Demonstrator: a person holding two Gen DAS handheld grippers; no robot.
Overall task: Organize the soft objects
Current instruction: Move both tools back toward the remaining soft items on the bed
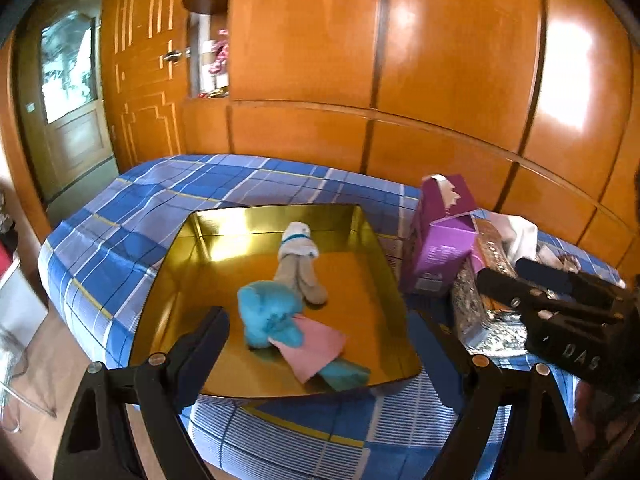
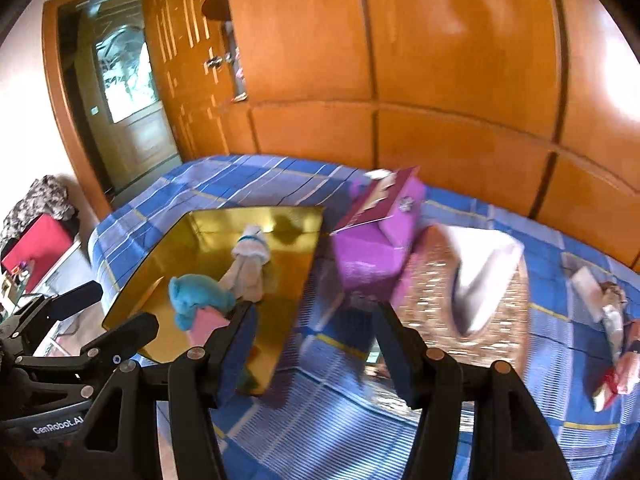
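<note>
A shiny gold tray (image 1: 208, 240) lies on the blue plaid bed. In it lie a blue plush toy (image 1: 268, 312) in a pink skirt and a beige plush toy (image 1: 298, 260) with a white hat. My left gripper (image 1: 320, 332) is open and empty, hovering at the tray's near edge. My right gripper (image 2: 312, 320) is open and empty, above the bed to the right of the tray (image 2: 288, 280); it also shows in the left wrist view (image 1: 560, 304). The blue toy (image 2: 196, 296) and the beige toy (image 2: 248, 264) show in the right wrist view too.
A purple box (image 2: 372, 248) and a glittery box (image 2: 468, 292) with white cloth in it stand right of the tray. More small items (image 2: 612, 332) lie at the bed's far right. An orange wooden wardrobe (image 1: 400, 60) stands behind the bed, with a door (image 1: 68, 100) at the left.
</note>
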